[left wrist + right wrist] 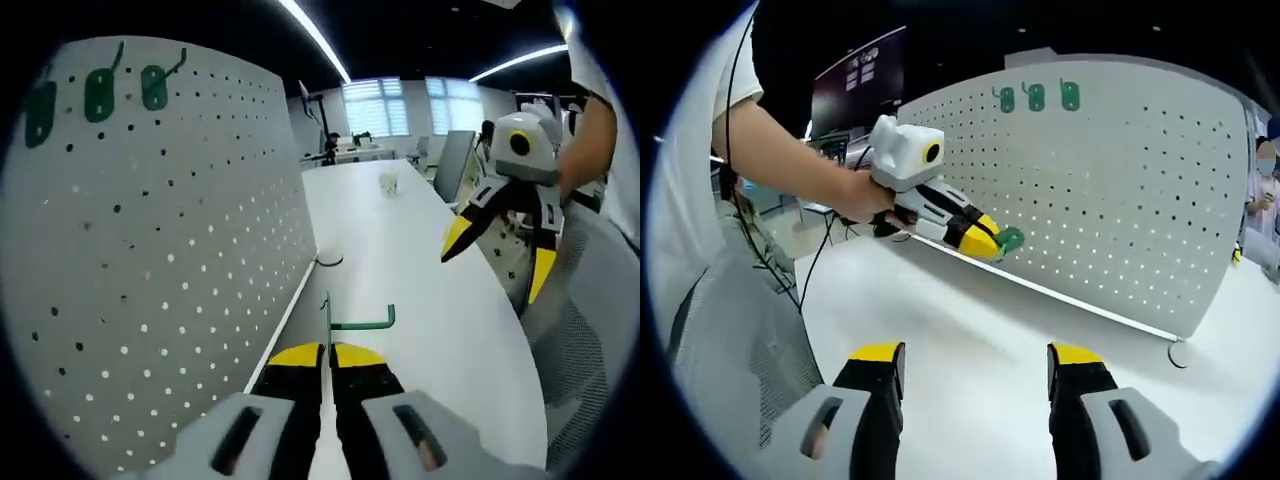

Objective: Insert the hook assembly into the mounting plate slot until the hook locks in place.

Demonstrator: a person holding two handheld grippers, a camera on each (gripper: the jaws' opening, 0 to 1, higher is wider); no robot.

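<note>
The white pegboard mounting plate [170,260] [1120,180] stands upright on the table, with three green hooks [98,92] [1036,97] hanging near its top edge. My left gripper [327,355] is shut on a green hook assembly [360,322]: its thin plate is edge-on between the jaws and its bent arm points right. In the right gripper view a hand holds this left gripper [985,240] close to the board's lower left, the green hook [1010,238] at its tip. My right gripper [975,370] [492,272] is open and holds nothing, off over the table.
The white table [400,260] [970,320] runs along the board's foot [1180,352]. A small cup [388,183] sits far down it, with office chairs [452,160] behind. A mesh chair [730,330] is near the person. Another person [1262,200] stands past the board's right edge.
</note>
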